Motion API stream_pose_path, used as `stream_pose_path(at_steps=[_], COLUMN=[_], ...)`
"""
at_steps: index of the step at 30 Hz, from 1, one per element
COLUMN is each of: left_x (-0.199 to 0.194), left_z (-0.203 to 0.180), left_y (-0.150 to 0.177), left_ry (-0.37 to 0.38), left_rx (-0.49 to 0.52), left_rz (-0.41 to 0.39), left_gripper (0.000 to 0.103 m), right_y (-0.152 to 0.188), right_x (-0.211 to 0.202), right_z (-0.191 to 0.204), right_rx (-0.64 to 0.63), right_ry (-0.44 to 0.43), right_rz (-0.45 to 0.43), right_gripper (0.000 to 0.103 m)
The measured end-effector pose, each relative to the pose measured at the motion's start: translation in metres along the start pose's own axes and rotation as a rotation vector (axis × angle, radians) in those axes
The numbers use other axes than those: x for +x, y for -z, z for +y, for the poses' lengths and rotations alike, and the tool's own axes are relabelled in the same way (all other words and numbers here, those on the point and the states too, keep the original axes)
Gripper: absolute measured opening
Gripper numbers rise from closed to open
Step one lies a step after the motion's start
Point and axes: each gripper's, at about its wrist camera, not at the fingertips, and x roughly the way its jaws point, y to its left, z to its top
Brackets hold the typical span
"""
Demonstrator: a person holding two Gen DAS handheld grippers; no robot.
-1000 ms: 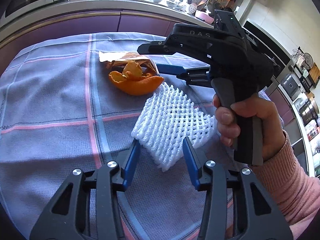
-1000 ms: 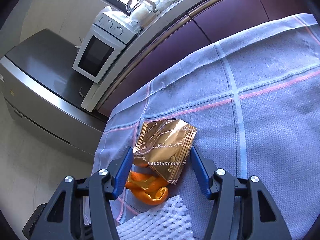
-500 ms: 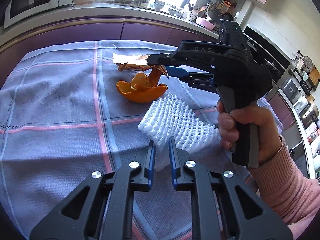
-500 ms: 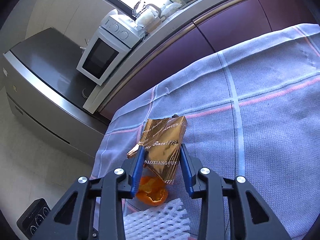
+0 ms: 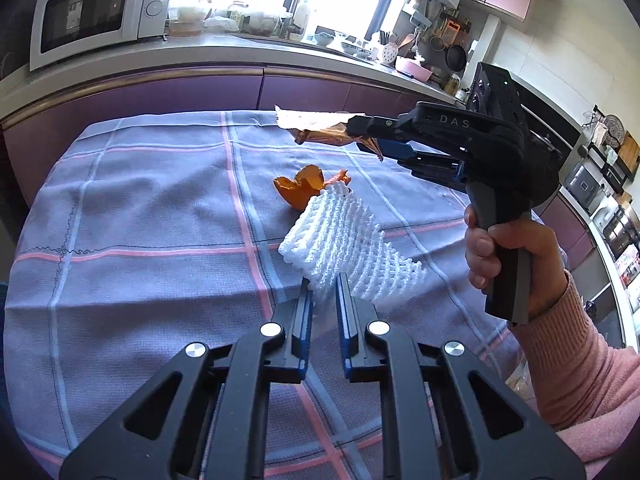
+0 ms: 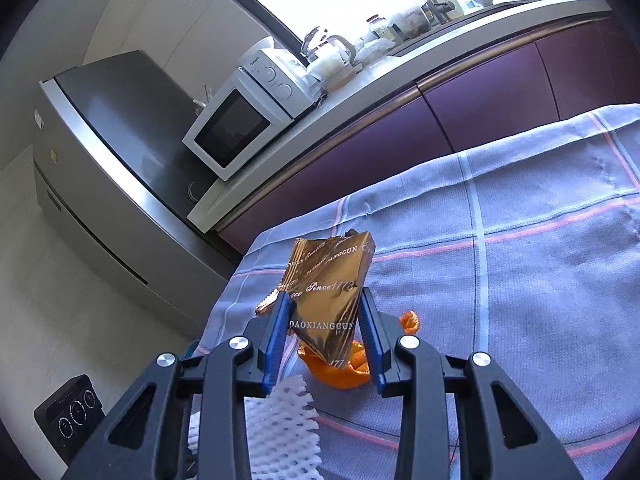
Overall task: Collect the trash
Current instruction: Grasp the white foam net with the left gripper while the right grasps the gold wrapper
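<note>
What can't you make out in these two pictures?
- Orange peel, right wrist view: top hidden behind the gold wrapper.
- Foam net, right wrist view: mostly hidden by the right tool.
- Where the trash goes: no bin shows in either view.
- Wrapper contents: not visible.

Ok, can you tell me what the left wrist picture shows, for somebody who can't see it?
The left tongs are shut on a white foam net, lifting its corner off a checked tablecloth. Beside them, a hand holds the right tongs, shut on a gold wrapper in the air. An orange peel lies on the cloth behind the net.
</note>
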Motion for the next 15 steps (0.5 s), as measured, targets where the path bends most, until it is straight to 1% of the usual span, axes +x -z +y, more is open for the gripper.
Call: stream_pose_path(at_steps=[5,15], left_x=[-0.015,-0.043], left_z=[0.013,0.036], left_y=[0.008,0.017], left_ry=[-0.031,-0.098], left_rx=[-0.011,-0.04], left_rz=[-0.017,-0.049], left_gripper=[0.012,0.012], right_y=[0.004,0.024], right_x=[-0.005,-0.011], right_z=[0.004,0.039], right_rx=[-0.006,-0.086], right_ry=[-0.022,-0.072], right_rz=[0.002,0.027], right_gripper=[0.033,0.033])
